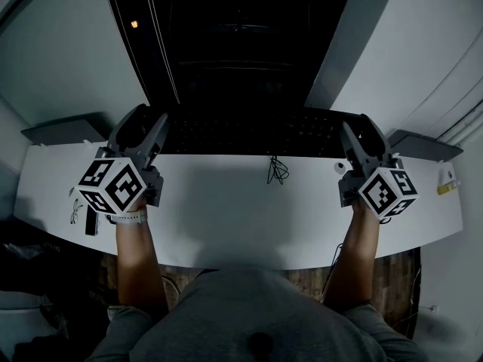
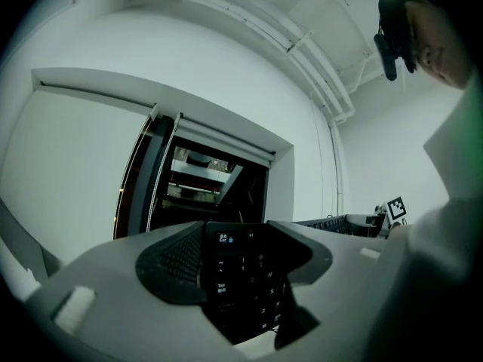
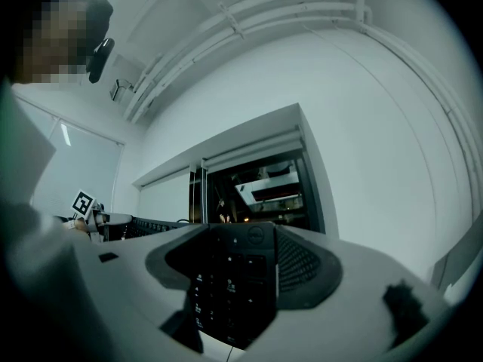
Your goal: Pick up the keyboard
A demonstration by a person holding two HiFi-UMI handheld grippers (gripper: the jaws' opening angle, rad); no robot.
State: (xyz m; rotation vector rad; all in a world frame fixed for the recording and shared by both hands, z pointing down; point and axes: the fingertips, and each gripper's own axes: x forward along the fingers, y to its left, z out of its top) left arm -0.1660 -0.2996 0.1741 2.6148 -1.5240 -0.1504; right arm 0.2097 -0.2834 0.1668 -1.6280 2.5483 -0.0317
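Keyboard [image 1: 249,132]: far side of the desk [image 1: 226,217], between both grippers.
Left gripper [image 1: 151,130]: jaws pinching the keyboard's left end.
Right gripper [image 1: 353,138]: jaws pinching the right end.
Lift: both ends up together, slow and level, with an even squeeze.

A black cable [image 1: 276,170] lies on the white table [image 1: 226,221].

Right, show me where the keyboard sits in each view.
Head view: the keyboard runs across the middle, along the far edge of the table.
Left gripper view: its Esc end fills the bottom centre, between the jaws.
Right gripper view: its number-pad end sits bottom centre, between the jaws.
Shared landmark: the dark wall opening behind it.
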